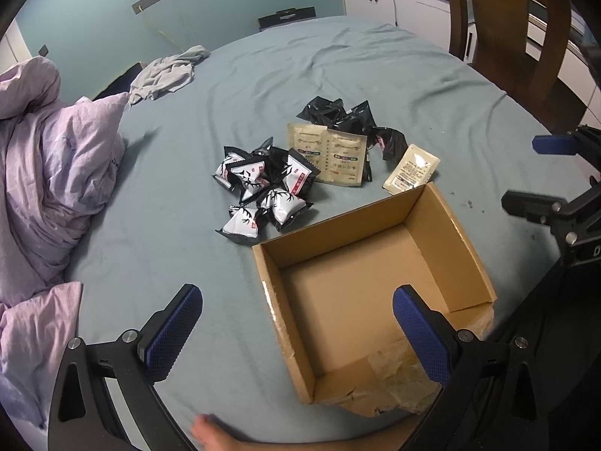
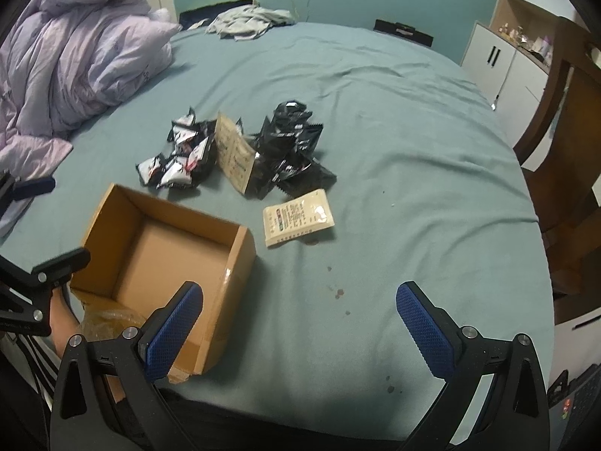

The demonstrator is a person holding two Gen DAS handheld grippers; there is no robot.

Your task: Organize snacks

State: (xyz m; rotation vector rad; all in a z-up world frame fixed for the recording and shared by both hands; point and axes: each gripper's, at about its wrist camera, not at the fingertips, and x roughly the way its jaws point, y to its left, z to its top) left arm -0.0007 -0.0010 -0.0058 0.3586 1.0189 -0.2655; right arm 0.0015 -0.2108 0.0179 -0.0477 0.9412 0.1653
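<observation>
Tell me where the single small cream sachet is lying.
The small cream rectangular sachet lies flat on the teal bedsheet, alone, just beyond the open brown cardboard box and nearer than the black wrappers.

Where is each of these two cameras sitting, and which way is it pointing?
Left wrist: rides the left tool, facing forward over the empty cardboard box toward the snack packets; a bare foot shows below.
Right wrist: rides the right tool, facing the teal bedsheet; the left tool shows at the left edge.
Both show the box, the packets and the beige sachet.

Both wrist views overlook box (image 1: 443, 225), snacks (image 2: 176, 158)
</observation>
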